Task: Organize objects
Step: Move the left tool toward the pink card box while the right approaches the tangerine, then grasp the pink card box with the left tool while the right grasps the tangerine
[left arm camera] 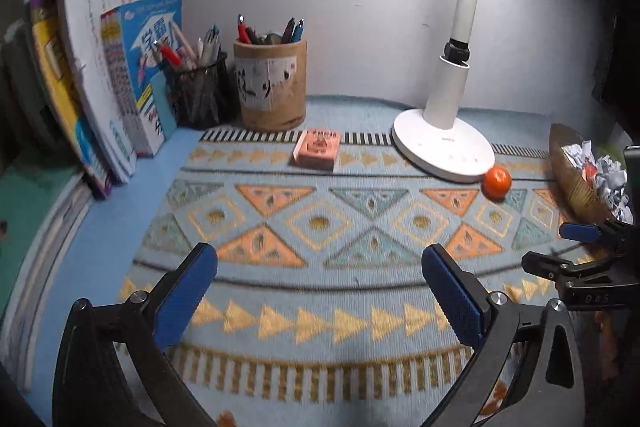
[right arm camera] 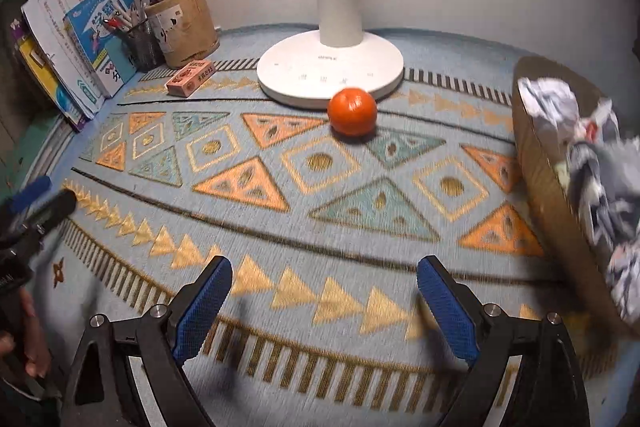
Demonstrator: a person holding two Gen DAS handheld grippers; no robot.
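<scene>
1. Claws first: the left claw (left arm camera: 320, 291) and the right claw (right arm camera: 324, 301) both stand spread wide, nothing between their pads.
2. An orange (right arm camera: 352, 111) sits loose on the patterned mat (right arm camera: 320, 211), touching the near rim of the white lamp base (right arm camera: 288, 75).
3. A pink box (right arm camera: 191, 77) lies far left, just in front of the pen holder (right arm camera: 186, 25).
4. Risk: the round orange could roll away if a pad nudges it.
5. Risk: the lamp base may block one pad from closing behind it.

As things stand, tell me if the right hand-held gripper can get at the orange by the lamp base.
Probably yes. The right hand-held gripper is open and empty, and only bare patterned mat lies between it and the orange, which sits against the lamp base.
</scene>
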